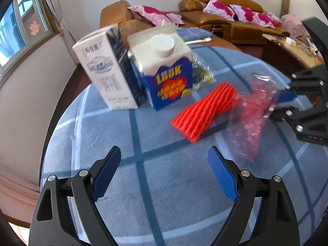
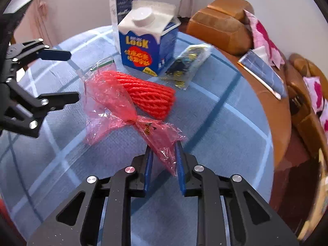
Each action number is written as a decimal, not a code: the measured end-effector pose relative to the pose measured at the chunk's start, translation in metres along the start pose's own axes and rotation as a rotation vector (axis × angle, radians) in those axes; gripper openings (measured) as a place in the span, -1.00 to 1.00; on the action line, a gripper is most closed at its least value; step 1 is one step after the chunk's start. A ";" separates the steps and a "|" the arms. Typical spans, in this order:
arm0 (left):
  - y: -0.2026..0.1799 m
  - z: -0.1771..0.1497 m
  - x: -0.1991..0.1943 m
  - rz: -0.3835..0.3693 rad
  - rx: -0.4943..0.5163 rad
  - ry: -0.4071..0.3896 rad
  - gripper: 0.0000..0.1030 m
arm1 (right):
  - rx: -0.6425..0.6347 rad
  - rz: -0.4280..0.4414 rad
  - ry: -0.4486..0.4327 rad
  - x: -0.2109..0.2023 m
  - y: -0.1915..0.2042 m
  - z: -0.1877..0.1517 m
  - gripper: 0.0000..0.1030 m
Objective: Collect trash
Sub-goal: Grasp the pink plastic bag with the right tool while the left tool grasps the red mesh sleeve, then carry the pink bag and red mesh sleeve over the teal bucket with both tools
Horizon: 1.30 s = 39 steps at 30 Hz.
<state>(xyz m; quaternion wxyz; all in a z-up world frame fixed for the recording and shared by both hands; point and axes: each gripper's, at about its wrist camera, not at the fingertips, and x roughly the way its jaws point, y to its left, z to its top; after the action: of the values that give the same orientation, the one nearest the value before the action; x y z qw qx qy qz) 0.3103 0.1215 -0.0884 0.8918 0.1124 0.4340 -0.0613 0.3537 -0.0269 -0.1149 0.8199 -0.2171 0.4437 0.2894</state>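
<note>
Right tongs (image 2: 163, 150): clenched on pink plastic bag (image 2: 114, 104), low on counter (image 2: 225, 123). Left tongs (image 1: 164, 155): spread, empty. Beyond: red foam net (image 2: 149, 96), 2 cartons. Step: first pickup; next likely lift clear.

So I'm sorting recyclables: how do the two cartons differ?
The white carton is taller and slimmer with a flat top and grey print; the blue carton is shorter and wider, with a white screw cap and yellow "Look" lettering. Both stand upright, side by side on the blue checked cloth.
</note>
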 end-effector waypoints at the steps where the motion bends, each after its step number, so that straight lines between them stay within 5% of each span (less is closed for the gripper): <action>1: -0.002 0.004 0.001 -0.011 0.002 -0.006 0.65 | 0.016 -0.014 0.002 -0.005 -0.002 -0.004 -0.57; 10: -0.033 0.030 0.035 -0.003 0.039 -0.008 0.57 | 0.260 -0.179 0.063 -0.038 -0.058 -0.051 -0.57; 19: -0.057 0.033 0.046 0.012 0.052 0.018 -0.53 | 0.456 -0.150 0.034 -0.062 -0.069 -0.089 -0.57; 30: -0.052 0.002 0.006 0.042 -0.054 0.033 -0.60 | 0.692 -0.206 -0.030 -0.082 -0.048 -0.118 -0.57; 39: -0.061 -0.031 -0.043 0.103 -0.090 -0.002 -0.60 | 0.746 -0.203 -0.083 -0.104 -0.015 -0.133 -0.56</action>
<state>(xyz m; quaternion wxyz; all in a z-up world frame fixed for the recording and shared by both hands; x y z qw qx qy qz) 0.2477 0.0713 -0.0822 0.8983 0.0941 0.4292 0.0040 0.2377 -0.1487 -0.0924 0.8844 0.0652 0.4610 0.0339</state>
